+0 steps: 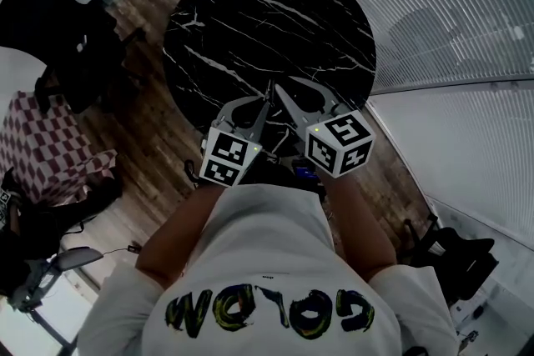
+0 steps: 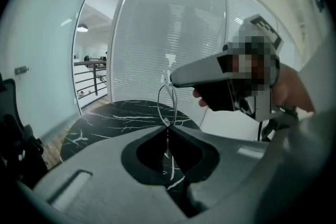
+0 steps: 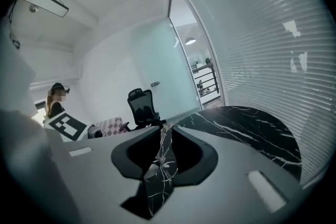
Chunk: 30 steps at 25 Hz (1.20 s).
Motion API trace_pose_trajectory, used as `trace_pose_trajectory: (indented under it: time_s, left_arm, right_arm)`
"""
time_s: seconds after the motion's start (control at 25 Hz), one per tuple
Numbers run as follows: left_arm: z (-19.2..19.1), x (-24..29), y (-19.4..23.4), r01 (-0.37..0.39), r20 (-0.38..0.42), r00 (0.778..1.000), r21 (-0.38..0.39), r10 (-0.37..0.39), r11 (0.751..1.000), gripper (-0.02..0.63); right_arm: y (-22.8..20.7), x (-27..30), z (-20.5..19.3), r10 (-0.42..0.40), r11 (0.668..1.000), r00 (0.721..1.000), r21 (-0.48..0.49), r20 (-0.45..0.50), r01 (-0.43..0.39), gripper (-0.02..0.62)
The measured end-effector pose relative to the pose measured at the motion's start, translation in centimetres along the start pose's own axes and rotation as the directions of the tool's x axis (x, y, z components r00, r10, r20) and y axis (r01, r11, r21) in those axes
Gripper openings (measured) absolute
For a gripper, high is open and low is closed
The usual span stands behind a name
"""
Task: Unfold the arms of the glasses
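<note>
Table (image 1: 267, 21) below us, both grippers raised over its near edge, tips meeting. Step, we judge: unfolding an arm in mid-air. Left gripper (image 2: 168, 126) jaws pinched tight on glasses (image 2: 167, 105), lens loop just beyond its tips. Right gripper (image 3: 161, 128) jaws narrowly parted, tips at frame's top, nothing clearly between them. Next: we'd need right to catch folded arm and swing it out gently.

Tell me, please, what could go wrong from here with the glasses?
The left tool pinches the thin wire glasses above the marble table; a slip would likely drop them. The right tool meets the frame's top, grip unclear; pulling could bend the wire.
</note>
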<state>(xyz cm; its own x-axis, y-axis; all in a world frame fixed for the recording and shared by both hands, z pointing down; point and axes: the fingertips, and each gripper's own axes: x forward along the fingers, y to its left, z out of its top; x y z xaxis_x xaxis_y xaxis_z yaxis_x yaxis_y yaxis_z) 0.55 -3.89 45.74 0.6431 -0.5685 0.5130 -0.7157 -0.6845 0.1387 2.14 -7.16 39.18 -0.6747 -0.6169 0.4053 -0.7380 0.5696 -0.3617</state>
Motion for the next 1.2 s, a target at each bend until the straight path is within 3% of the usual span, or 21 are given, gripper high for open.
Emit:
trace_pose_trajectory:
  time_s: [0.16,0.36,0.44,0.56,1.2]
  left_arm:
    - [-0.7,-0.1,0.1,-0.036,-0.027,0.999,0.11,0.039,0.993,0.012]
    - [-1.1,-0.2,0.0,-0.057,-0.034,0.997,0.167,0.064,0.984,0.011]
    - [-1.1,-0.2,0.1,-0.062,-0.033,0.997,0.162,0.069,0.985,0.012]
    - [-1.2,-0.2,0.4,-0.066,-0.032,0.997,0.139,0.071,0.988,0.012]
    - [-0.2,-1.2,2.1,-0.067,-0.024,0.997,0.002,0.067,0.998,0.012]
  right_arm:
    - [0.3,0.5,-0.1,0.024,0.999,1.0,0.022,-0.007,-0.024,0.083]
    - [0.0,1.1,-0.6,0.022,1.0,0.999,0.018,-0.037,-0.021,0.08]
    - [-0.2,1.1,-0.8,0.016,1.0,0.999,0.007,-0.047,-0.016,0.035]
    - [-0.5,1.0,-1.1,0.001,1.0,0.998,-0.01,-0.057,-0.001,0.018]
    - [-4.6,-2.0,-4.1,-0.102,0.995,0.991,-0.017,-0.082,0.101,0.026]
